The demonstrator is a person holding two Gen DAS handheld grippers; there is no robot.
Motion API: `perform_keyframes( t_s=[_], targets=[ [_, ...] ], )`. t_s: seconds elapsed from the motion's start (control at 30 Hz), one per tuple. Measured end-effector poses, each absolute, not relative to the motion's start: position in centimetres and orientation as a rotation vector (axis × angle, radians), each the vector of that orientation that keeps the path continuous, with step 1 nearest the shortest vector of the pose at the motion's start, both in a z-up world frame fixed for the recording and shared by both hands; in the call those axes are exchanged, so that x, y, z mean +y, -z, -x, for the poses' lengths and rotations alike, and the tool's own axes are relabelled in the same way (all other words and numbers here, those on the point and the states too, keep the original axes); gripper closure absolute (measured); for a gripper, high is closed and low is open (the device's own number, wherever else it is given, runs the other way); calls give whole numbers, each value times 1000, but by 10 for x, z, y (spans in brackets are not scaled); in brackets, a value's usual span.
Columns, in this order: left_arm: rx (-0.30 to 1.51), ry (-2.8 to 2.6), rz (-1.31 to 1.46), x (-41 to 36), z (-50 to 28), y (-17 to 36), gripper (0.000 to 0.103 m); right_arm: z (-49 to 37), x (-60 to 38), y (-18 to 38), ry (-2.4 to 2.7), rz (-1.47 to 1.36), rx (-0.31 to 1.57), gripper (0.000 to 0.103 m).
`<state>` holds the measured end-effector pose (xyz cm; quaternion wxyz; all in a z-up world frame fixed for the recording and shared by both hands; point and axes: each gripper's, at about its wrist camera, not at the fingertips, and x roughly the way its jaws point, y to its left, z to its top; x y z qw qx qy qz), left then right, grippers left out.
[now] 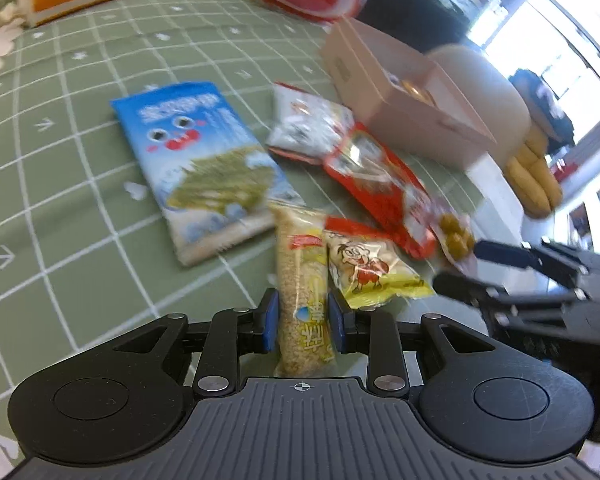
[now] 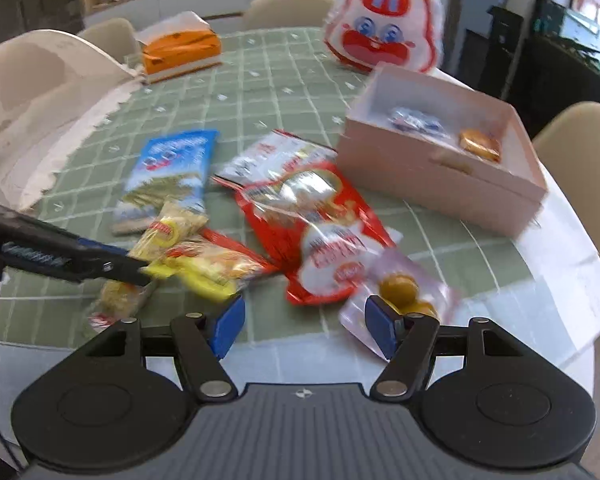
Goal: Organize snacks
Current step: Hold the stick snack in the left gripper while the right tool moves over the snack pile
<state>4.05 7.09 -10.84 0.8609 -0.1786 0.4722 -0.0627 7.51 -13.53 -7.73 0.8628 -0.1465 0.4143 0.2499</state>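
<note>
Between my left gripper's point(image 1: 303, 322) blue pads sits the sesame bar point(image 1: 303, 280), a long clear-wrapped stick, and both pads press its sides near the end closest to me. Its long axis runs straight ahead along the fingers, pointing toward the blue seaweed packet point(image 1: 204, 168) and the pile of snacks on the green checked tablecloth point(image 1: 60, 184). I judge the bar is just being taken up, its far end still low over the cloth, beside the yellow cartoon packet point(image 1: 370, 270).

My right gripper point(image 2: 304, 328) is spread, nothing between its pads; its right finger lies against the clear bag of green olives point(image 2: 400, 292), which sits just ahead and to the right. The large red packet point(image 2: 316, 232) lies directly forward of it.

What matters for the coming move is the pink box point(image 2: 440, 176): it stands ahead and well to the right of the left gripper, past the red packets, already holding a blue-wrapped sweet point(image 2: 416, 120) and a gold one point(image 2: 480, 144). The right gripper is nearer to it. I reckon the bar must cross over the pile, rightward and away, turned so its length fits the box.
</note>
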Motion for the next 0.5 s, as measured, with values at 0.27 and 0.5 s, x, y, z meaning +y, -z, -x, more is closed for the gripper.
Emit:
perform_keyframes(
  t_s=[0.27, 0.5],
  targets=[
    [971, 118, 235, 58, -32, 106, 54, -69, -139, 93, -510, 262, 936, 36],
    [975, 141, 181, 44, -41, 108, 57, -58, -129, 104, -525, 296, 944, 28]
  ],
)
